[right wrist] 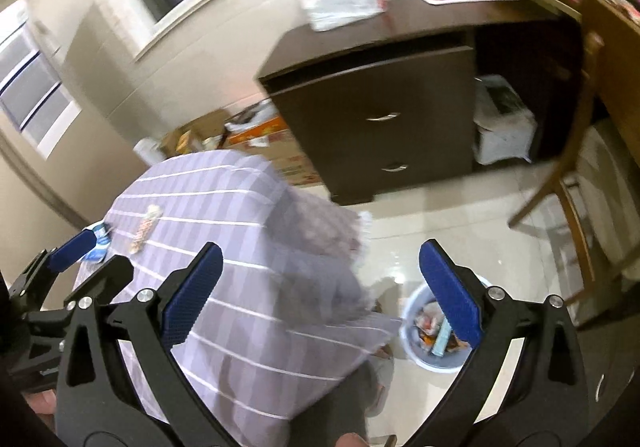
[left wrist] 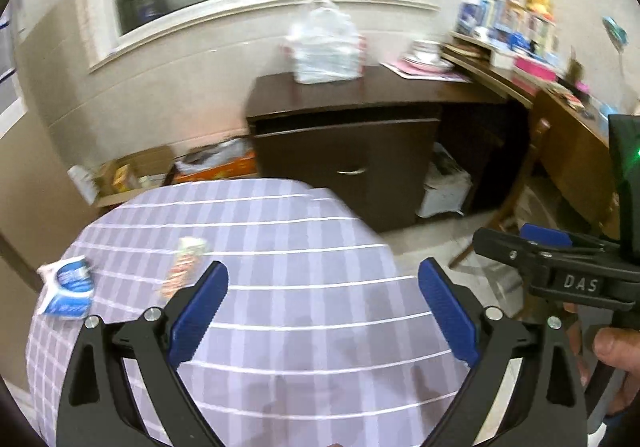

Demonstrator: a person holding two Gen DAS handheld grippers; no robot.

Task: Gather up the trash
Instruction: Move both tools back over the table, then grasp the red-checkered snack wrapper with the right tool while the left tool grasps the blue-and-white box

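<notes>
Near the table's (left wrist: 280, 247) left edge lie a blue-white packet (left wrist: 68, 291) and a wrapper (left wrist: 182, 267). Both the left gripper (left wrist: 323, 311) and right gripper (right wrist: 320, 299) gape wide, empty. A pinch could snag cloth; the bin (right wrist: 416, 311) sits on the floor, so a drop could miss.

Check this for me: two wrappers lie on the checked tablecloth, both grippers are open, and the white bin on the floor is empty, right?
Not quite. The bin already holds trash, as the right wrist view shows. The rest stands: the two wrappers lie on the tablecloth, and the left gripper and right gripper are open.
</notes>
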